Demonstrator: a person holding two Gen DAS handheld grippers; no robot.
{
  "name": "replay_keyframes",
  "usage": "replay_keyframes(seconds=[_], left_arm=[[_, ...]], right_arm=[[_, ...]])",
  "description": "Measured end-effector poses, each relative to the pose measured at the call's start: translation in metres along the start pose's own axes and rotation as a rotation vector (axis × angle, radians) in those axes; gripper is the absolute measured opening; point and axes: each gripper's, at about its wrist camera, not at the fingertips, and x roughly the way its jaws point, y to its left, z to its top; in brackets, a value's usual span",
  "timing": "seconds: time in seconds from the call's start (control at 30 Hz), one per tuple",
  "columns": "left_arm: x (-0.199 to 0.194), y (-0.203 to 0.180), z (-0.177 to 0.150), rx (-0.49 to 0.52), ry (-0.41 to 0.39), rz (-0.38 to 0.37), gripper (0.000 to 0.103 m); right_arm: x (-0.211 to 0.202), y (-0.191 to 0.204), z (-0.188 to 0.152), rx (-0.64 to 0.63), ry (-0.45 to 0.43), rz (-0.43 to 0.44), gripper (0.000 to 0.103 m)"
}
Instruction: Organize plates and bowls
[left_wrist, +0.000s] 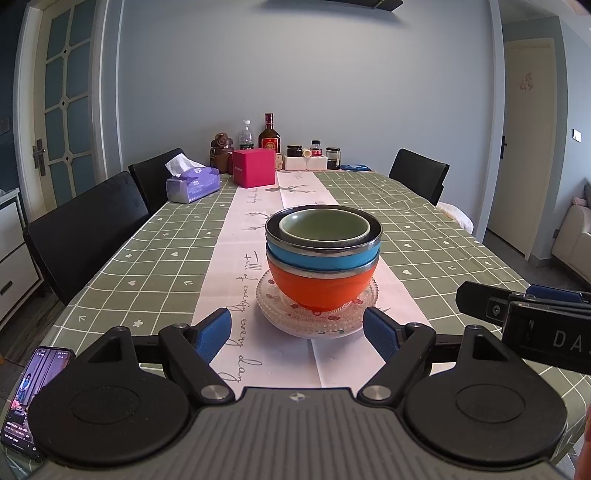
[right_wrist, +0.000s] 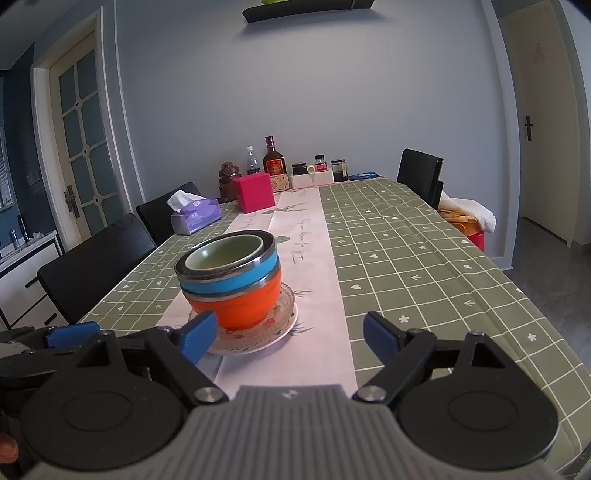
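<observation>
Nudging the bowls (left_wrist: 322, 254) could topple them off the plates (left_wrist: 314, 317), seemingly loosely nested; both grippers (left_wrist: 297, 332) (right_wrist: 290, 332) gape empty.

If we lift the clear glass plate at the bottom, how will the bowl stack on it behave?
Probably top-heavy: the orange bowl, blue bowl and green bowl sit nested on the clear beaded glass plate, so a tilt could slide them. The glass looks slippery and fragile, its low rim hard to grip.
</observation>
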Motion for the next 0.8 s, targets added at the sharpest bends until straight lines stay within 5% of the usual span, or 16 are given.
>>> replay_keyframes(seconds=[0.8], left_arm=[[-0.0032, 0.0012, 0.0045, 0.015, -0.048, 0.027, 0.095]], right_arm=[[-0.0010, -0.0002, 0.0003, -0.002, -0.020, 0.006, 0.086]])
